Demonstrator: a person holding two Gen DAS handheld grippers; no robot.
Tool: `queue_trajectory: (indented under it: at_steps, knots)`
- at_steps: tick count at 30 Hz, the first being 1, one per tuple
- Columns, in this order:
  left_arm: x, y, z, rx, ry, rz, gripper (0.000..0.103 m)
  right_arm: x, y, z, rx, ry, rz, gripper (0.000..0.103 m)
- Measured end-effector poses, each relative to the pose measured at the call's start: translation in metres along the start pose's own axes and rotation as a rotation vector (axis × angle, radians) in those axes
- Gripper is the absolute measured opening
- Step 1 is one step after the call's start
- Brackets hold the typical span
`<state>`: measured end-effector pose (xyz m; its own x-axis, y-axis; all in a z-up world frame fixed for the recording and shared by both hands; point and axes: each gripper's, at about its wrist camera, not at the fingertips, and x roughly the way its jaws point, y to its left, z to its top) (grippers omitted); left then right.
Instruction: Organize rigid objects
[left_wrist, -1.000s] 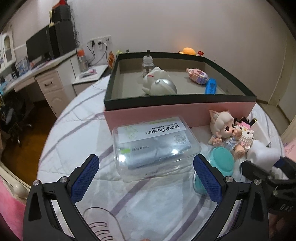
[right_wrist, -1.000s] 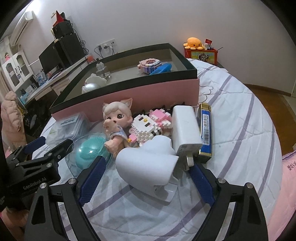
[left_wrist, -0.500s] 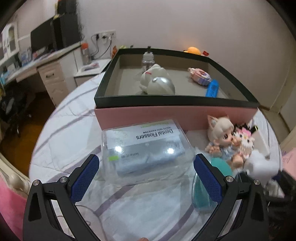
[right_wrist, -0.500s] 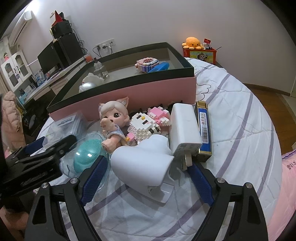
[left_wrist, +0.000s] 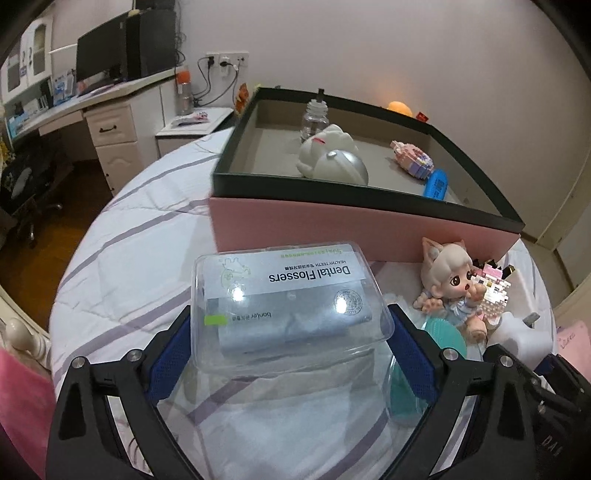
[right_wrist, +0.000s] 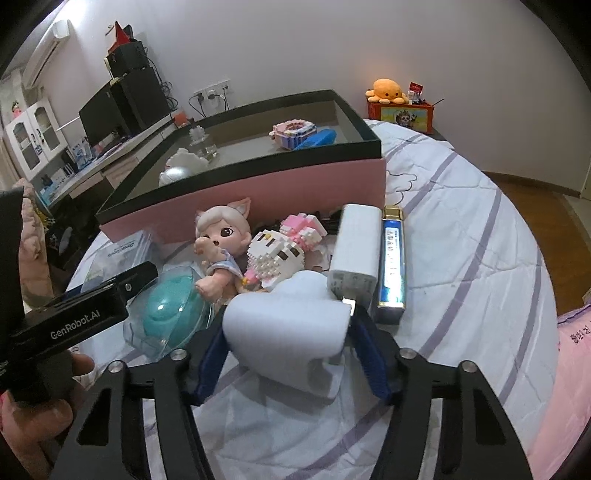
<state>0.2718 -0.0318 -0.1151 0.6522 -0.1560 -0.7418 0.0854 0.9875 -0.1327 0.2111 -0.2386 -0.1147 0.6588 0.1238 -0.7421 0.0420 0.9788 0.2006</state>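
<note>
A clear dental flossers box (left_wrist: 288, 295) lies on the striped bedcover in front of the pink box with a black rim (left_wrist: 369, 195). My left gripper (left_wrist: 291, 347) straddles it, jaws closing, blue pads (left_wrist: 173, 343) against its two sides. In the right wrist view a white cloud-shaped object (right_wrist: 288, 325) sits between the jaws of my right gripper (right_wrist: 288, 343). Those jaws are closing too, and their pads (right_wrist: 364, 350) touch its flanks. The left gripper's black body (right_wrist: 88, 314) shows at the left, held by a hand.
A cat-eared doll (right_wrist: 221, 236), a block-built cat (right_wrist: 275, 254), a teal item in a clear case (right_wrist: 168, 314), a white charger (right_wrist: 356, 254) and a blue-gold pack (right_wrist: 393, 258) crowd the pink box's front. Inside lie a white figure (left_wrist: 332, 158), a bottle and small toys.
My left gripper has come forward around the flossers box and narrowed a little. My right gripper's jaws have drawn in from wide apart onto the white cloud-shaped object.
</note>
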Motion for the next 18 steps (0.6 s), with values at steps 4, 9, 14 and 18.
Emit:
queue_trajectory:
  at_steps: [4, 9, 14, 18]
  knots:
    - [-0.012, 0.007, -0.006, -0.001, -0.015, 0.012, 0.098, -0.01, -0.003, -0.002, 0.002, -0.007, 0.011, 0.049]
    - [-0.027, 0.013, -0.011, -0.005, -0.027, 0.013, 0.098, -0.02, -0.004, -0.006, 0.002, -0.019, 0.025, 0.045]
    - [-0.045, 0.012, -0.011, 0.007, -0.056, 0.009, 0.098, -0.034, 0.001, -0.005, -0.007, -0.042, 0.041, 0.044]
    - [-0.058, 0.011, -0.01, 0.017, -0.082, 0.003, 0.098, -0.044, 0.007, -0.002, -0.018, -0.059, 0.052, 0.044]
